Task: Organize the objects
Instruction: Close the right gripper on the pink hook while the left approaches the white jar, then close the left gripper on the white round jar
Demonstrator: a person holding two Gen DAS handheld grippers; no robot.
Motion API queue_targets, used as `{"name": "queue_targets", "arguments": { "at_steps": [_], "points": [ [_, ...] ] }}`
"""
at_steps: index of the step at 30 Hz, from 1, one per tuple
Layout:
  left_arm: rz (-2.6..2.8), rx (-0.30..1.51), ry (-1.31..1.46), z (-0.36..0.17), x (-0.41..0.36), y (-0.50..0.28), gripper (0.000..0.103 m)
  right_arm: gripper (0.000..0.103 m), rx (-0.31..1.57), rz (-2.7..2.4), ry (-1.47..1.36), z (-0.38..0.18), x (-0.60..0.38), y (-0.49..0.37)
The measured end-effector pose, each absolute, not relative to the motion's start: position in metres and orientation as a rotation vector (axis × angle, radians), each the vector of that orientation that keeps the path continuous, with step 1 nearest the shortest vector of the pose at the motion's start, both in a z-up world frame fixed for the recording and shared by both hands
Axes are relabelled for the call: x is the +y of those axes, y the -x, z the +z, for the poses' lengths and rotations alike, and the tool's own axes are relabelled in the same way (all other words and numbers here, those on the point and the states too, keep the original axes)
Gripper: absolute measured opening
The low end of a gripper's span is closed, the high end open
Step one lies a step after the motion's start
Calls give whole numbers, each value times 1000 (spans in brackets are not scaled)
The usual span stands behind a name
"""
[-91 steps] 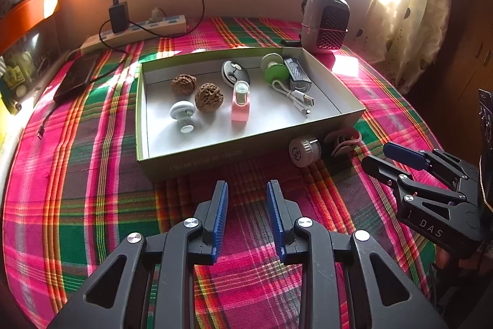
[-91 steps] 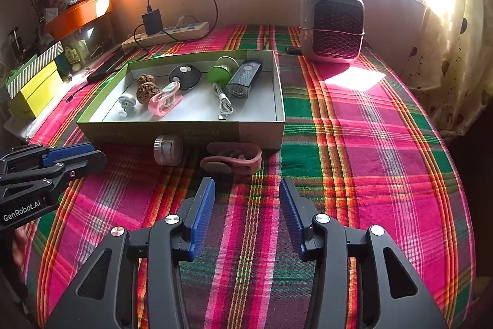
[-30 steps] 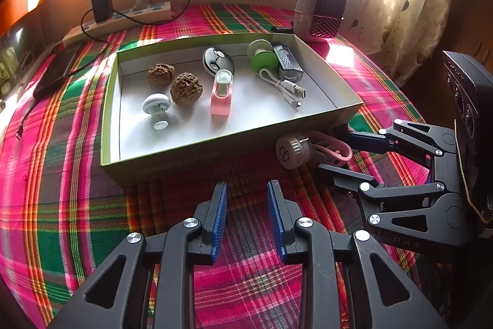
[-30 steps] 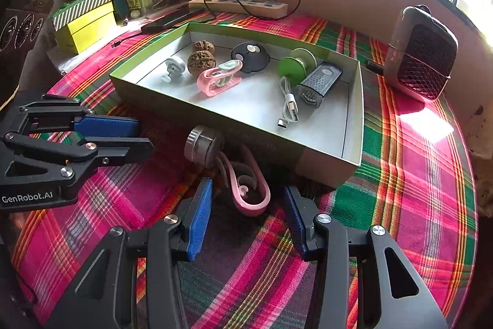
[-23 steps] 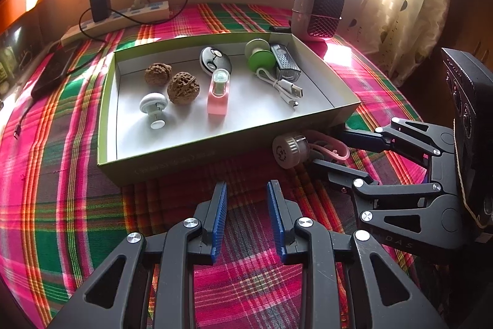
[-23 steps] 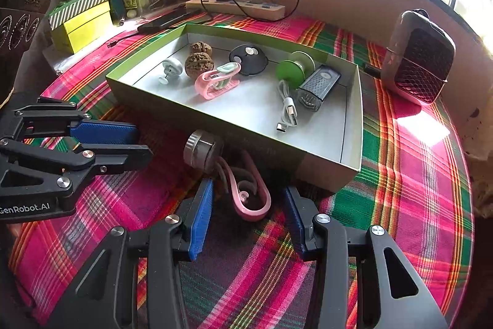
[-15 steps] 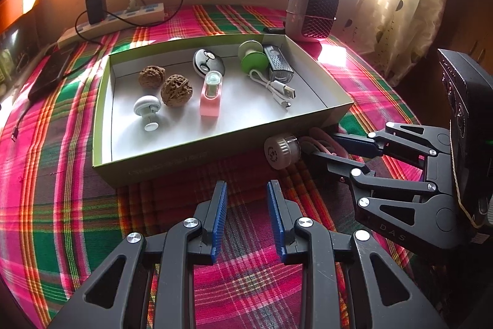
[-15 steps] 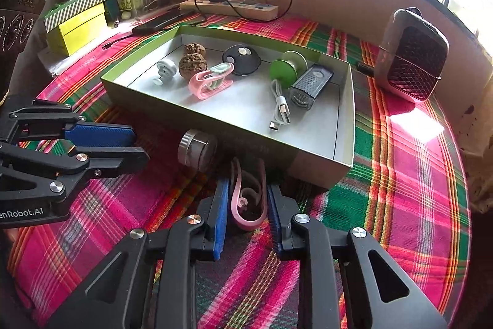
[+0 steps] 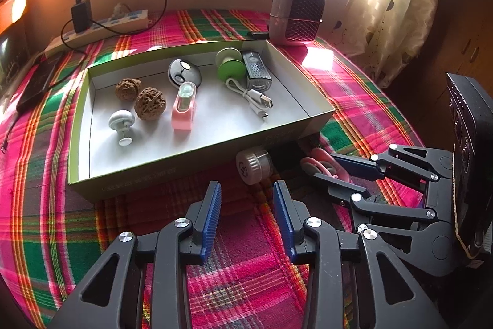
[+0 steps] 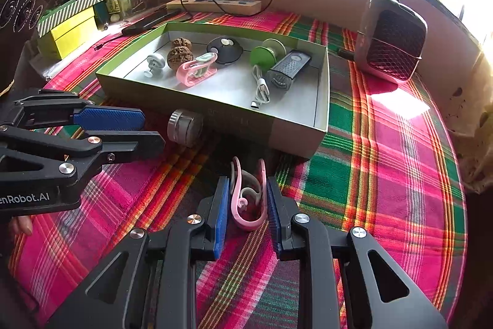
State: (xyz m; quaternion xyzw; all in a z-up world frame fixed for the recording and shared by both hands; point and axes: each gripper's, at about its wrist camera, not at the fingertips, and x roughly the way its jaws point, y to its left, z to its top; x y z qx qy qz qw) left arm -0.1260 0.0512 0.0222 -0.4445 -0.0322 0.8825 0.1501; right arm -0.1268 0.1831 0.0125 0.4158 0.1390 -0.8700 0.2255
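A shallow green-rimmed box [image 9: 197,165] [image 10: 295,131] lies on the plaid cloth and holds two walnuts, a white knob, a pink holder, a black-and-white disc, a green spool, a white cable and a grey gadget. A small round jar [image 9: 253,167] [image 10: 185,127] lies on its side just outside the box's front wall. My right gripper [image 10: 248,199] is shut on a pink clip [image 10: 248,199] [image 9: 317,167] beside the box corner, low over the cloth. My left gripper [image 9: 246,205] is open and empty, just short of the jar.
A small mesh-front heater [image 9: 297,14] [image 10: 391,45] stands behind the box. A power strip with charger [image 9: 98,26] [image 10: 215,5] lies along the back wall. A dark tablet [image 9: 34,85] and yellow and striped boxes [image 10: 71,23] sit at the left. A curtain [image 9: 400,5] hangs at the right.
My right gripper moved in around the pink clip and closed on it. My left gripper drifted toward the jar and its jaws have widened.
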Motion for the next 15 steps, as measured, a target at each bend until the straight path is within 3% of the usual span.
{"name": "queue_targets", "arguments": {
  "at_steps": [15],
  "points": [
    [2565, -51, 1341, 15, 71, 142, 34, 24, 380, -2418, -1158, 12, 192, 120]
  ]
}}
